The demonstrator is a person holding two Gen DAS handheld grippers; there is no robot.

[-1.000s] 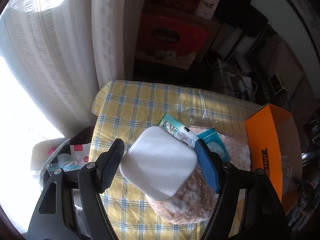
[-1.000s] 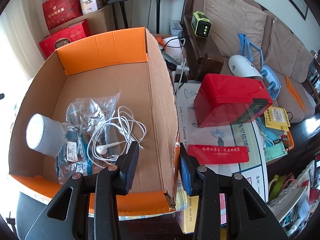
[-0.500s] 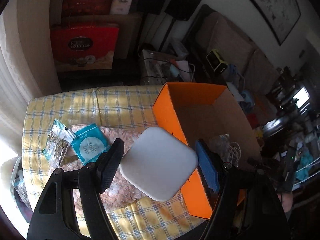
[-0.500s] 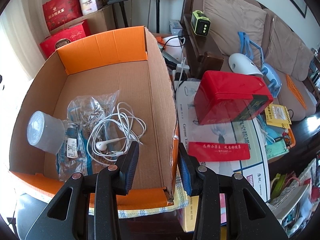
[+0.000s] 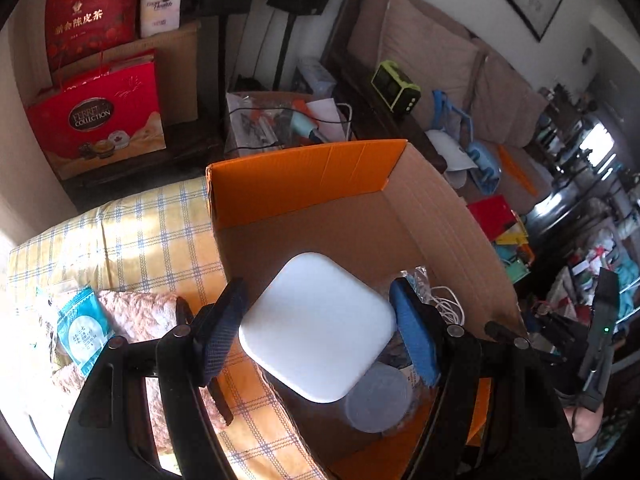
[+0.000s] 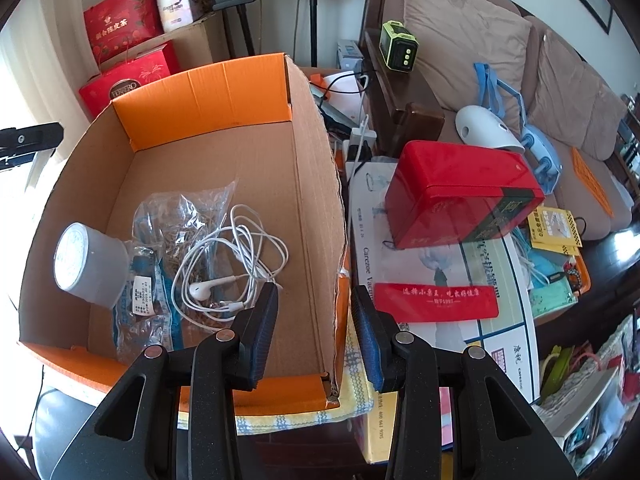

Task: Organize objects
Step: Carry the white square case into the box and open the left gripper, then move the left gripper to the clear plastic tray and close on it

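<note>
My left gripper [image 5: 318, 332] is shut on a flat white square box [image 5: 316, 326] and holds it above the near left part of the open cardboard box [image 5: 304, 172]. In the right wrist view the cardboard box [image 6: 200, 84] holds a white round tub [image 6: 86, 266], a clear bag of dried bits [image 6: 176, 220] and white earphones [image 6: 232, 260]. My right gripper [image 6: 314, 330] straddles the box's right wall [image 6: 320, 184] near its front corner, jaws apart on either side, not clamped on it.
A yellow checked cloth [image 5: 152, 236] covers the surface left of the box, with a pink fluffy cloth [image 5: 136, 316] and a teal sachet [image 5: 82, 330] on it. A red tin [image 6: 460, 196], a red packet [image 6: 436, 302] and papers lie right of the box. A sofa [image 6: 480, 48] stands behind.
My left gripper has swung right with the white square box, from over the checked cloth to above the cardboard box. My right gripper has barely moved.
</note>
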